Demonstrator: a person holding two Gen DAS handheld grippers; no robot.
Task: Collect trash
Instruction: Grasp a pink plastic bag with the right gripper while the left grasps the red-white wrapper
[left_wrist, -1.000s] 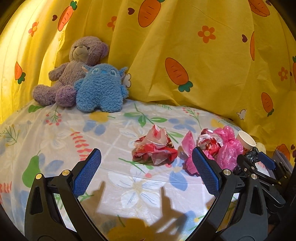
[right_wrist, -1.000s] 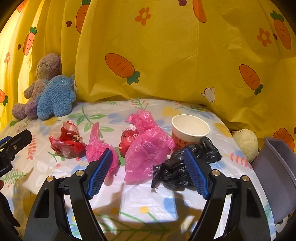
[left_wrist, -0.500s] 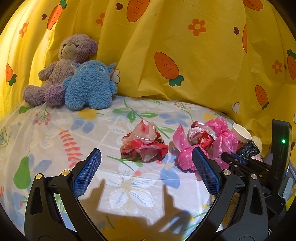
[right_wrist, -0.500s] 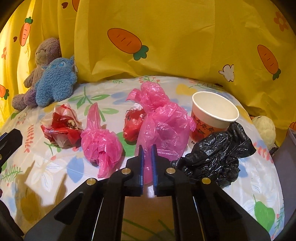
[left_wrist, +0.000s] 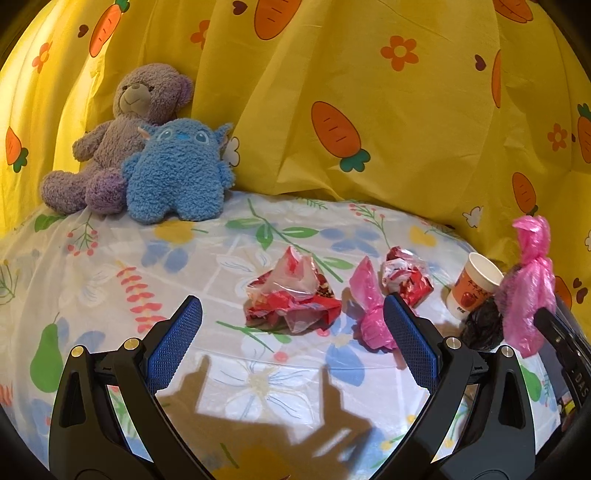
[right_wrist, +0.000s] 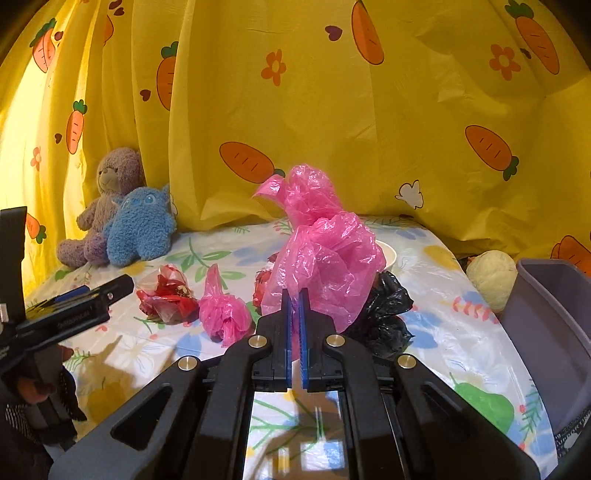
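Left wrist view first: your left gripper (left_wrist: 291, 332) hangs over the flowered tablecloth (left_wrist: 110, 280) with its blue pads (left_wrist: 173, 343) spread wide apart and nothing between them. At ten o'clock a purple teddy bear (left_wrist: 122, 136) leans against the yellow carrot curtain (left_wrist: 369, 92), touching a blue plush monster (left_wrist: 177, 173) at eleven o'clock. Dead ahead at twelve o'clock lies a crumpled red wrapper (left_wrist: 291, 299). At one o'clock a small pink bag (left_wrist: 369, 314) lies beside a second red wrapper (left_wrist: 406, 277). At two o'clock a paper cup (left_wrist: 474, 284) stands upright, with a black bag (left_wrist: 482, 326) against its base.

Right wrist view: at nine o'clock you see your left gripper's black body (right_wrist: 74, 302). Your right gripper (right_wrist: 294, 306) has its pads pressed together on the lower edge of a large pink bag (right_wrist: 325, 251), which billows up at twelve o'clock, off the cloth, in front of the cup and the black bag (right_wrist: 384, 314). At two o'clock a cream-coloured ball (right_wrist: 491, 277) rests by the curtain, just beside the grey bin (right_wrist: 554, 332) at three o'clock.
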